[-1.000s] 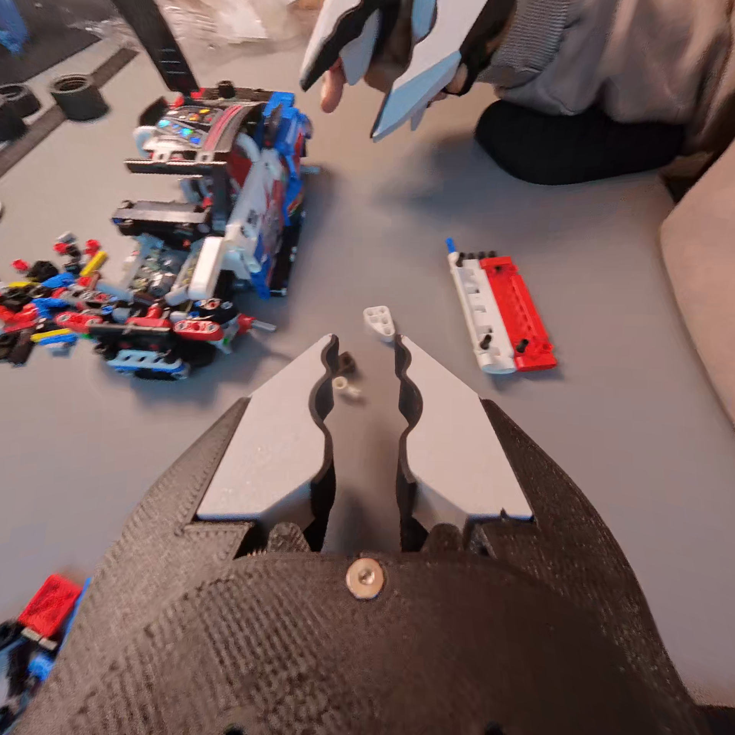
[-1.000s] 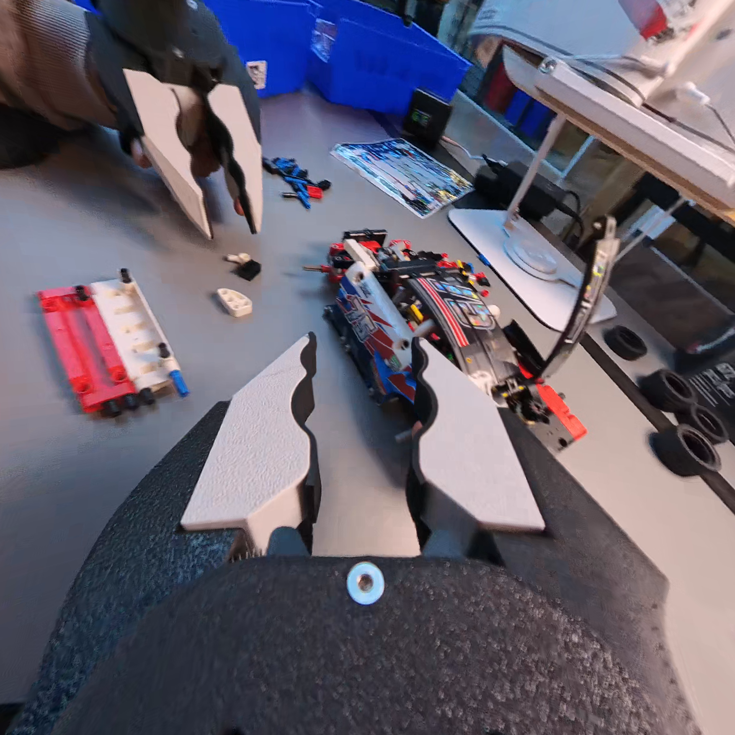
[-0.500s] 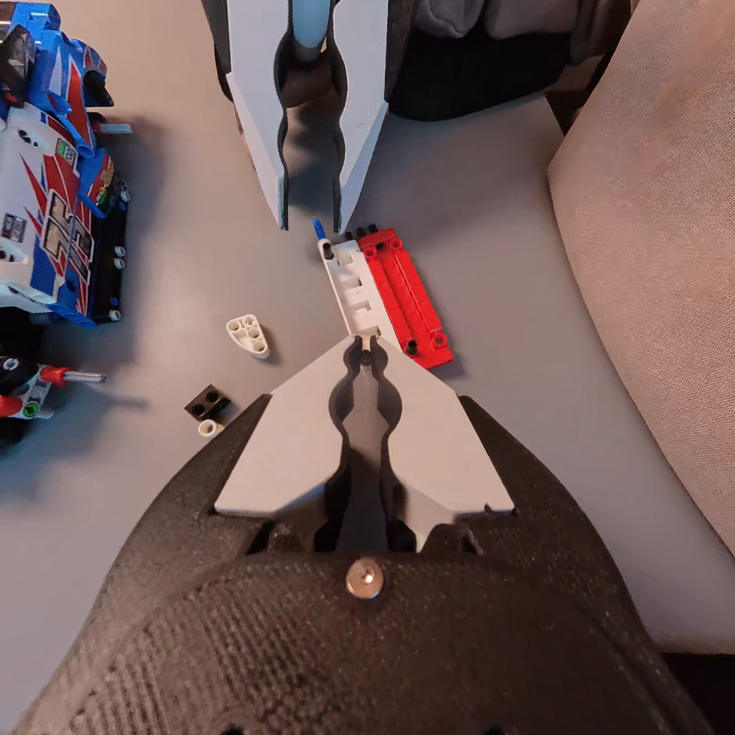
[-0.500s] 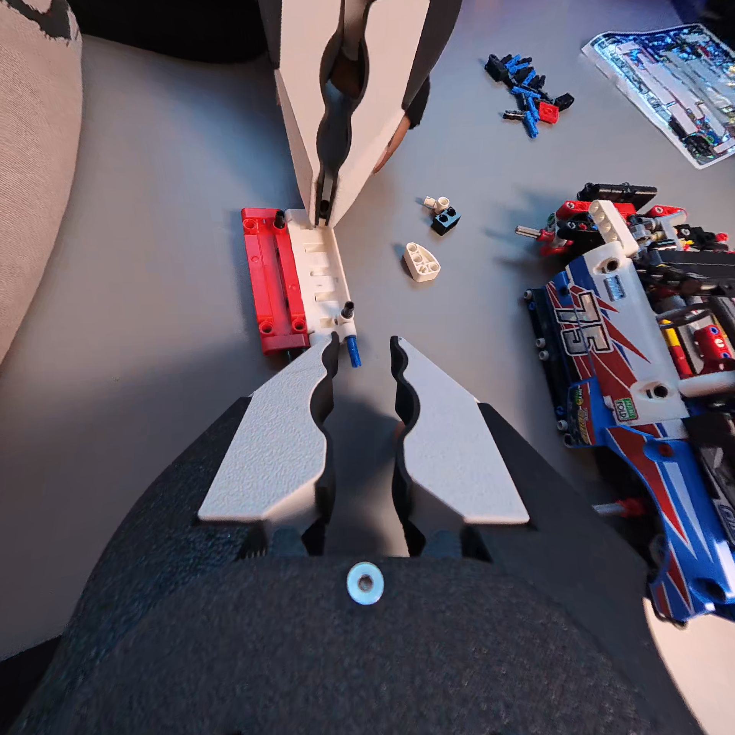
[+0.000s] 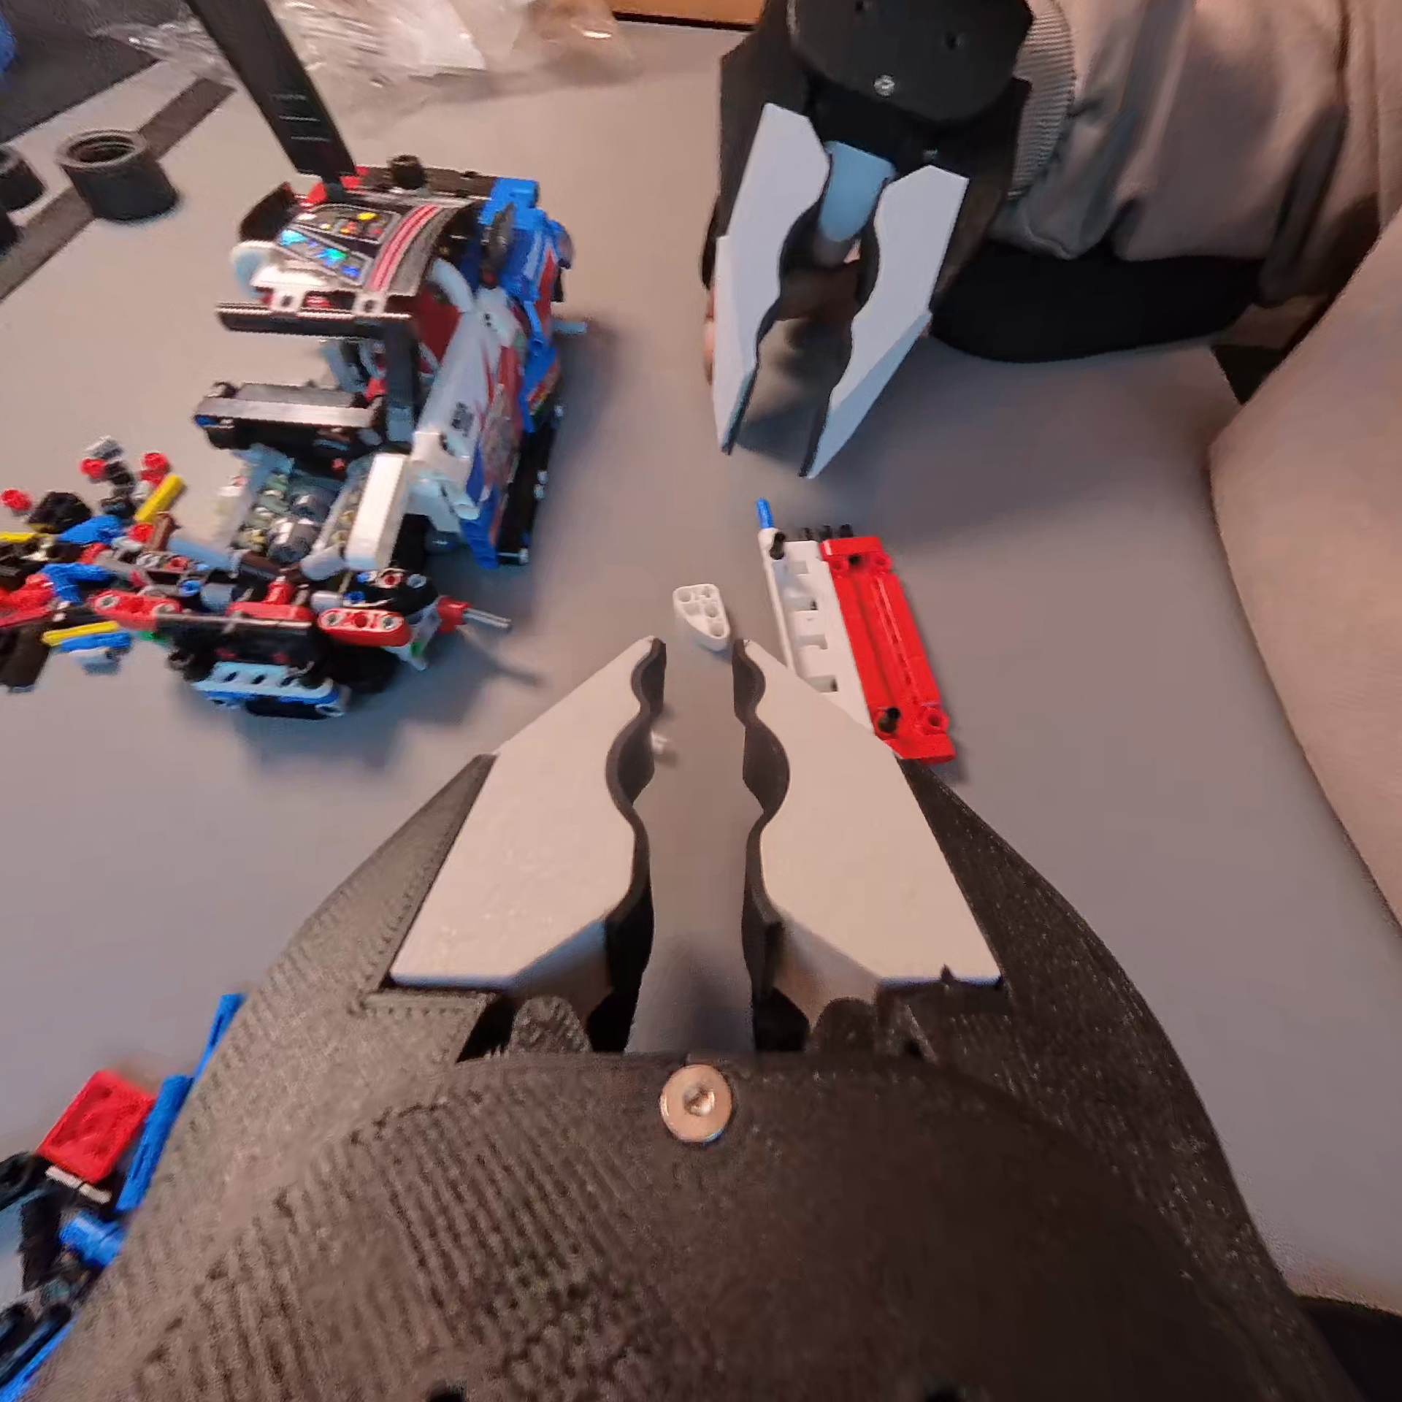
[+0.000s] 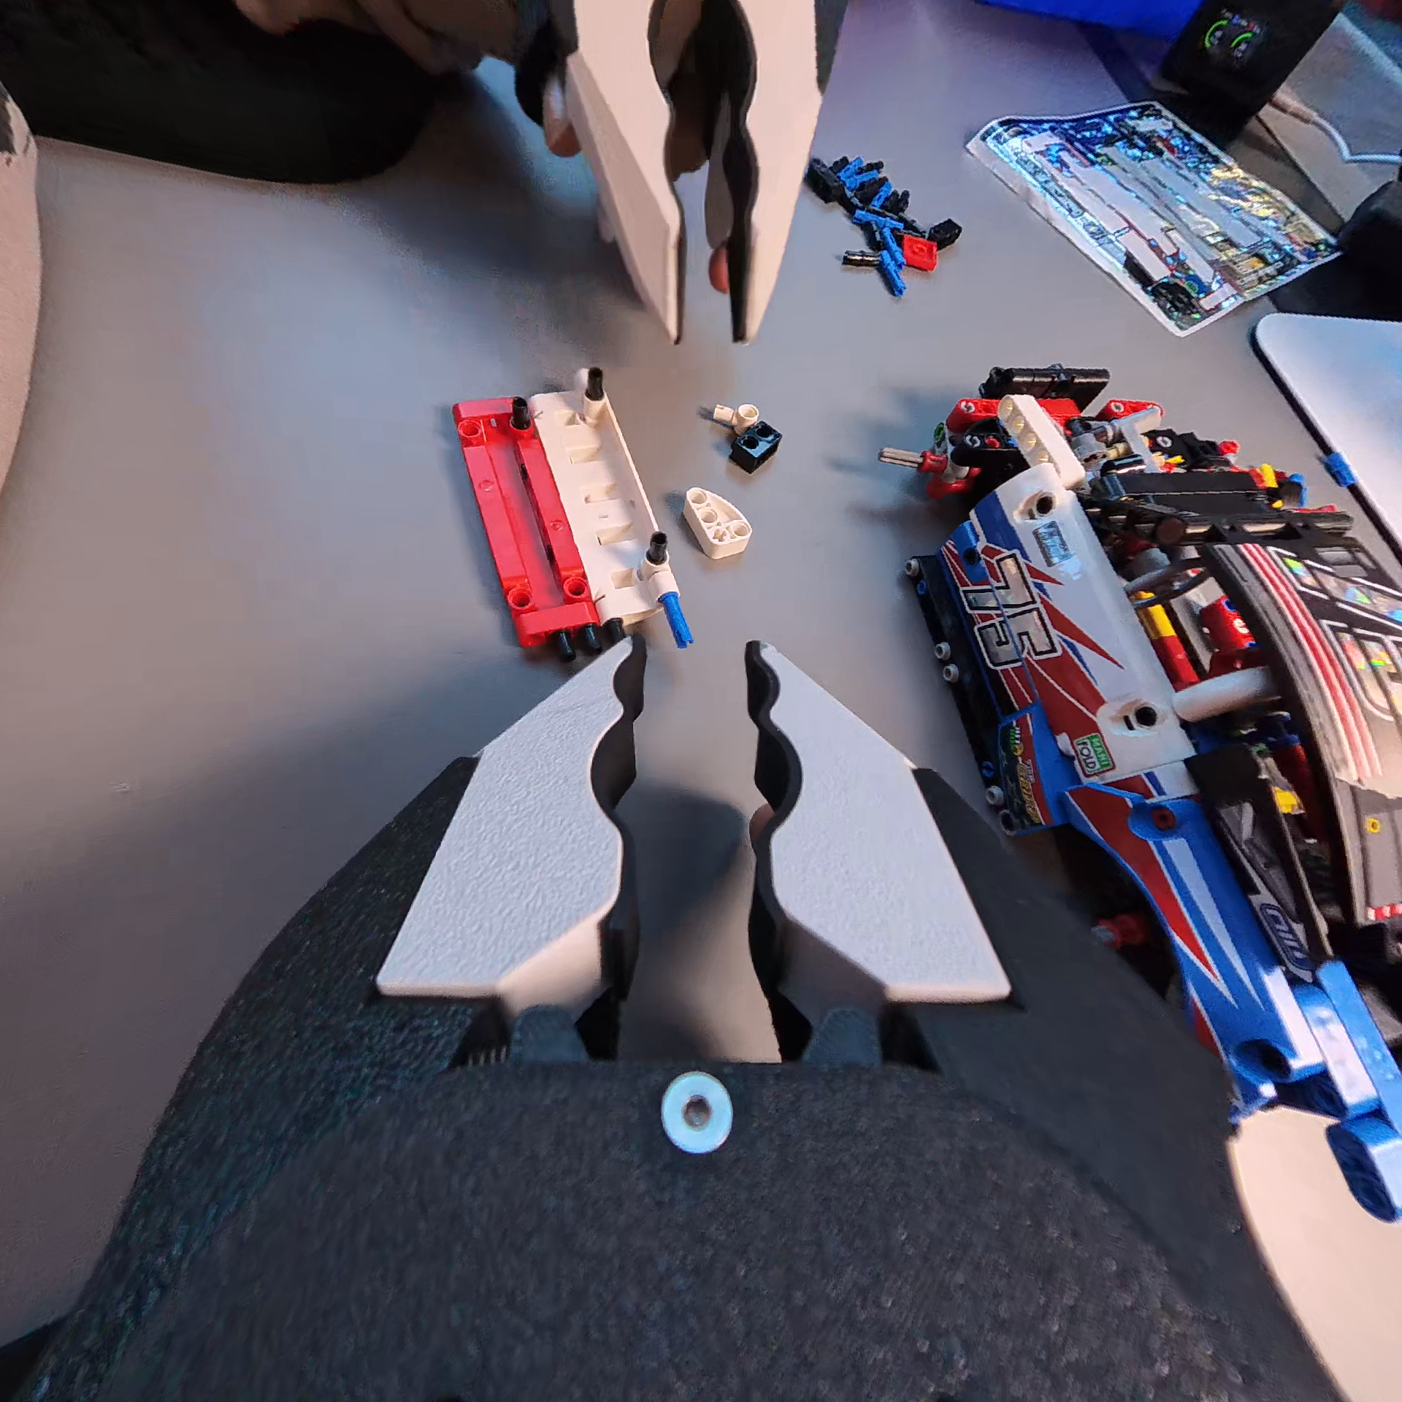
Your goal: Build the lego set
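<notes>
Grey tabletop (image 6: 227, 470) bears the red-and-white panel (image 6: 561, 516) just ahead of both grippers' spread, empty jaws.

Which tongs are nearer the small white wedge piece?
Left. The left tongs have their tips right beside the white wedge piece, open above the table. The right tongs are farther back, tips by the red-and-white panel's end.

The partly built blue, white and red toy car (image 6: 1138, 759) carries stickers on its long white side panel (image 6: 1062, 607): a large dark two-digit number and, below it, a small green-and-white logo sticker (image 6: 1090, 755). The glossy printed instruction sheet (image 6: 1153, 205) and the small black device's lit screen (image 6: 1229, 38) are too small to read.
</notes>
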The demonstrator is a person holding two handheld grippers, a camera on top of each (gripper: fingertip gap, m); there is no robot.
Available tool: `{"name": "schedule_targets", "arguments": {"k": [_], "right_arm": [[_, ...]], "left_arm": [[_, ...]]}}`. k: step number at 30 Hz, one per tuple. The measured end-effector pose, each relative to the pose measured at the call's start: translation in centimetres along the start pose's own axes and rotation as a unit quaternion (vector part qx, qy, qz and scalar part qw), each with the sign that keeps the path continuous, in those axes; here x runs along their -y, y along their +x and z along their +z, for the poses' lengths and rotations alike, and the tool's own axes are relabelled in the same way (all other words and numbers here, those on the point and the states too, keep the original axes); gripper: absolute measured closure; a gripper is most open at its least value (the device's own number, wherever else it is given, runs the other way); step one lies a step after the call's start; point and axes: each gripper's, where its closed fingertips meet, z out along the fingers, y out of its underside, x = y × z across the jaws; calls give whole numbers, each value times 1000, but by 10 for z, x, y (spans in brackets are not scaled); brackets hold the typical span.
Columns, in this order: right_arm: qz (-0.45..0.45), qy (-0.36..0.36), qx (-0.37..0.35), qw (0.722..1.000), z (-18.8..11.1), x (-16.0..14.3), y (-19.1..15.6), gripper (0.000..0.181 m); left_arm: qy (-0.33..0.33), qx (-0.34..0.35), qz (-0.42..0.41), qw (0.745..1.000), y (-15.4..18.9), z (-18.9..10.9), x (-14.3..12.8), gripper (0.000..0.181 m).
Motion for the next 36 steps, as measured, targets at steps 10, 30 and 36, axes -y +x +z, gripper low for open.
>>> {"name": "schedule_targets", "arguments": {"k": [10,30,36], "right_arm": [[5,10,33,999,3,8,-14,151],[-79,-119,92,985,-3,-16,-10,177],[-52,-144,56,987,-26,-37,11,176]], "left_arm": [[-38,58,-7,998,-24,1,-18,161],[-41,55,-12,998,-23,4,-21,162],[-40,58,-12,997,-24,4,-21,161]]}}
